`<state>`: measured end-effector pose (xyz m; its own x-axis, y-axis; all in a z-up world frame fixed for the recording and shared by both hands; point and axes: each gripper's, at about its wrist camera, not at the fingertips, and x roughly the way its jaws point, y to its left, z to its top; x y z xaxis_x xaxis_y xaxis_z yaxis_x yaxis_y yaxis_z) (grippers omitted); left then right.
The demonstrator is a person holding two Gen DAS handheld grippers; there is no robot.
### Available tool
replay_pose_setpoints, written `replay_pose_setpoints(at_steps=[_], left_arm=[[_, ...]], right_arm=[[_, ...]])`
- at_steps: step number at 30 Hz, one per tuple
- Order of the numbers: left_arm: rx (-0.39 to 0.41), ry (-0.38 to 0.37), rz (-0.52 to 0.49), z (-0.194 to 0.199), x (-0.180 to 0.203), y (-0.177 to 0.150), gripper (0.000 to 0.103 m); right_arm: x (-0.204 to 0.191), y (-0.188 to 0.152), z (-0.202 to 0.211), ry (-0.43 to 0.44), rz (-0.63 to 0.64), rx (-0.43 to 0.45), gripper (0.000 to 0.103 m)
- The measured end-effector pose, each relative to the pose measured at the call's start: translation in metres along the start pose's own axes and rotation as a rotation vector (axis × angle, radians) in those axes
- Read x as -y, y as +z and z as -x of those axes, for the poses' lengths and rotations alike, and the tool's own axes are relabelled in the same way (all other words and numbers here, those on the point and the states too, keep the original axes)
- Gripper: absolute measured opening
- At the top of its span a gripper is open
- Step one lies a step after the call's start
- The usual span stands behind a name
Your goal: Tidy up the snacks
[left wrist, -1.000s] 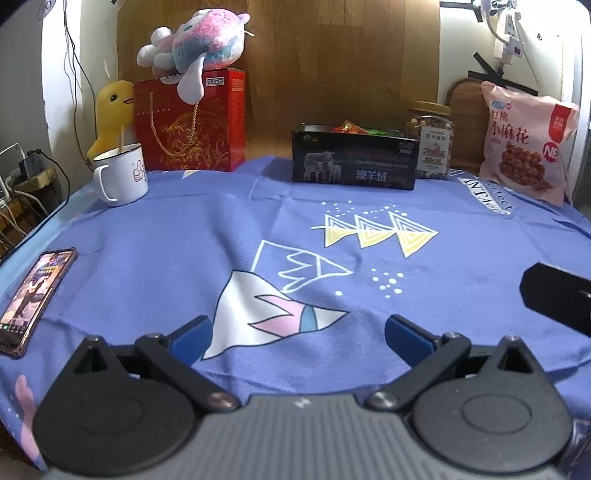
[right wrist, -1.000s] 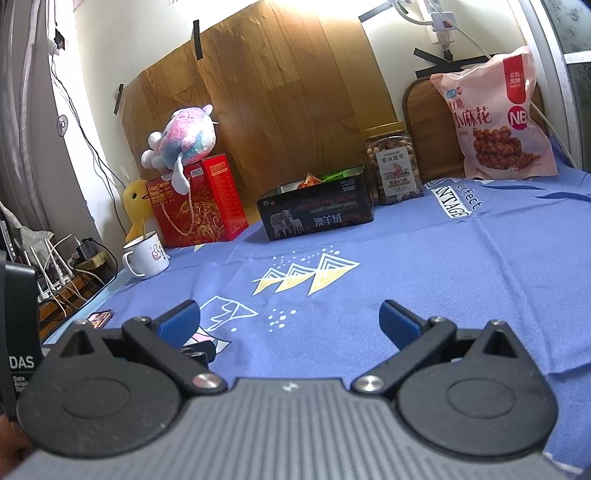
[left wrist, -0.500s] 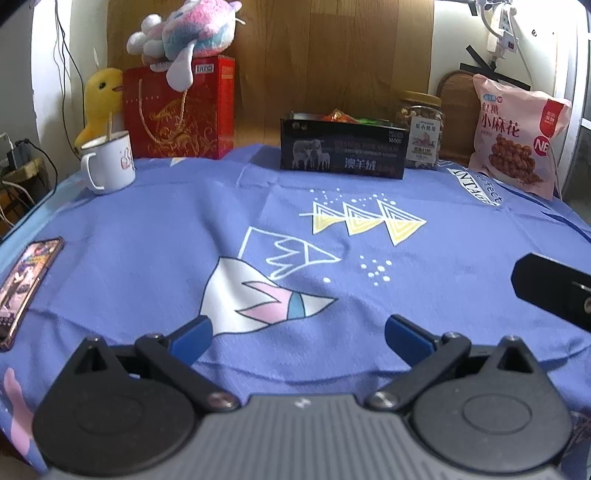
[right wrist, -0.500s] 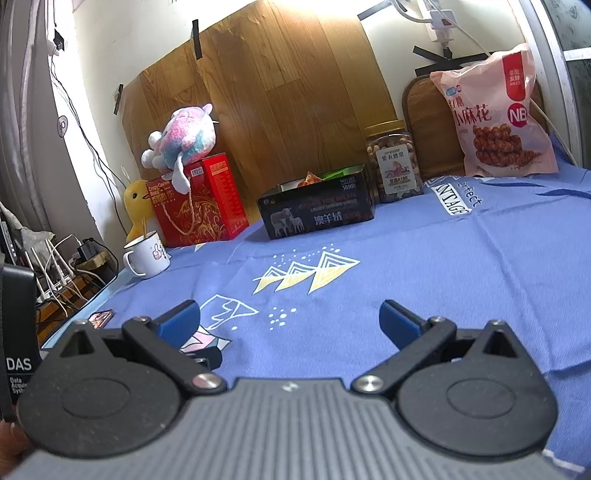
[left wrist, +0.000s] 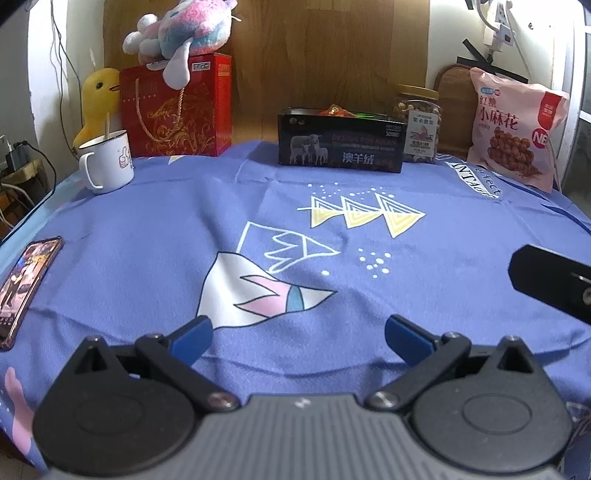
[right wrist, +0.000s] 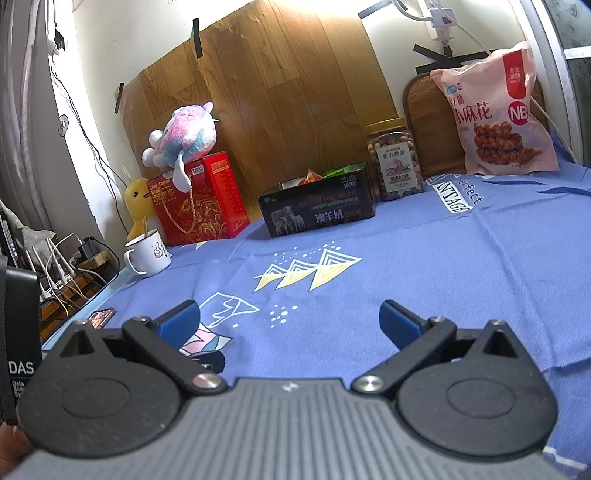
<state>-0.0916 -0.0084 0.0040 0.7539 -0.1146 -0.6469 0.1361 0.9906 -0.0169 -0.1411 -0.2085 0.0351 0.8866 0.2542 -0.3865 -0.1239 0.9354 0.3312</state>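
Note:
A black box (left wrist: 341, 142) with snack packets inside stands at the far side of the blue cloth (left wrist: 184, 229); it also shows in the right wrist view (right wrist: 317, 210). A clear jar of nuts (left wrist: 419, 123) (right wrist: 395, 162) stands right of it, and a pink snack bag (left wrist: 517, 129) (right wrist: 498, 114) leans at the far right. My left gripper (left wrist: 297, 338) is open and empty near the front edge. My right gripper (right wrist: 290, 321) is open and empty, to its right.
A red gift bag (left wrist: 177, 107) with a plush toy (left wrist: 181, 29) on top stands at the back left, beside a yellow duck (left wrist: 98, 99) and a white mug (left wrist: 107, 162). A phone (left wrist: 27, 280) lies at the cloth's left edge.
The left gripper's view has tilted and shifted slightly, so the far objects sit a little differently in it. The right gripper has barely moved. Both stay open and empty.

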Motion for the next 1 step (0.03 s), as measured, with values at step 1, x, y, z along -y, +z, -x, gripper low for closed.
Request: replay_pose_setpoints(at_steps=[1], left_arm=[[-0.001,-0.002,-0.002,0.0001,0.0009,-0.0001,0.103]], right_arm=[[-0.0009,-0.0005,0.0001,-0.001,0.001,0.001,0.103]])
